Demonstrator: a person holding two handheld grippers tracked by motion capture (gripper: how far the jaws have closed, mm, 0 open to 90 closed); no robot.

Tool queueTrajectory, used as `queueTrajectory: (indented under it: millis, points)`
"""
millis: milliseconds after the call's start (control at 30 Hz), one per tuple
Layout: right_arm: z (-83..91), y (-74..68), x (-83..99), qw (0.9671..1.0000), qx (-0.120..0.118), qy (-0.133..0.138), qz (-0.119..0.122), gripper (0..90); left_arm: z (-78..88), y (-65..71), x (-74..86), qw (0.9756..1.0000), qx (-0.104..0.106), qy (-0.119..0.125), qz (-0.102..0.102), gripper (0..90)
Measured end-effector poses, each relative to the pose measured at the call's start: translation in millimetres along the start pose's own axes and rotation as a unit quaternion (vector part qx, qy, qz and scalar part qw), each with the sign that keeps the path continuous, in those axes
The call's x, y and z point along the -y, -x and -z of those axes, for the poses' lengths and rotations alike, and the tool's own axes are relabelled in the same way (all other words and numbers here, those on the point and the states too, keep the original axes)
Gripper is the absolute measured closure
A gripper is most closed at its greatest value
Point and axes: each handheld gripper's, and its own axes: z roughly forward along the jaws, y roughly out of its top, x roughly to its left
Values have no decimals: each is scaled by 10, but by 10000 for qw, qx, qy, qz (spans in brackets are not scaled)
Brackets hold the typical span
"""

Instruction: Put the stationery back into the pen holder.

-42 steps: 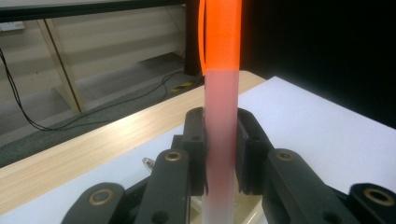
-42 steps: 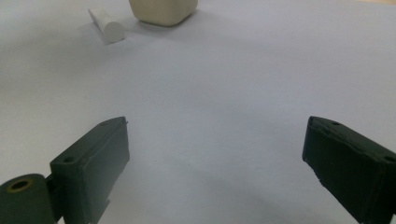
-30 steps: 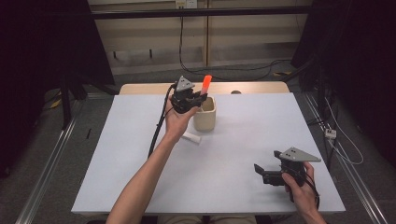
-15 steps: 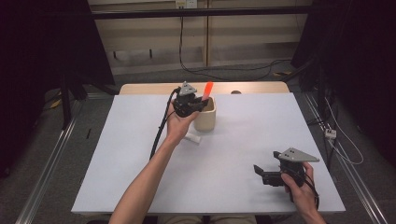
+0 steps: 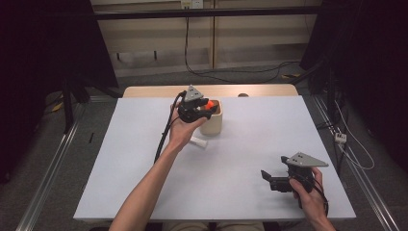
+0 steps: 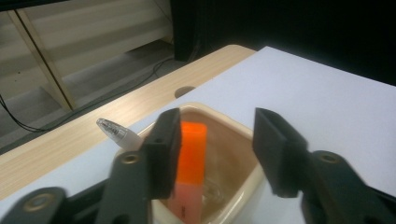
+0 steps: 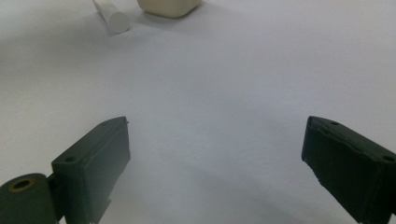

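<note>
A cream cup (image 5: 214, 125) stands on the white table (image 5: 250, 144) toward the back. An orange marker (image 6: 191, 154) stands inside the cup (image 6: 212, 111), leaning against one jaw. My left gripper (image 5: 208, 109) hovers at the cup's rim, and its jaws have just been opening. In the left gripper view the gripper (image 6: 219, 126) has its other jaw well apart from the marker (image 5: 210, 103). My right gripper (image 5: 267, 179) rests low at the front right, and its jaws (image 7: 217, 140) stand wide open over bare table.
A white cylinder (image 5: 198, 142) lies on the table just in front of the cup, also far off in the right gripper view (image 7: 111, 16). A white pen tip with a clear cap (image 6: 114, 130) pokes out beside the cup. The tabletop's wooden edge (image 5: 260, 90) runs along the back.
The orange marker, held up above the cup before, has come down into the cup, and the left jaws have parted from it. The right hand has stayed still.
</note>
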Motion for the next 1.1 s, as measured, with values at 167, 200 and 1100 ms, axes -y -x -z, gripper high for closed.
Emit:
queueTrajectory:
  millis: [167,200,1100]
  points:
    - [-5,0,-3,10000,-3,-5,3,70,98,7,-8,10000,-54,-3,-2,390]
    - [-6,2,-2,10000,-8,-19,6,70,117,7,-11,10000,-62,-21,-8,360]
    - [-62,10,-26,10000,-13,-86,20,77,739,49,225,9993,-247,-263,42,46]
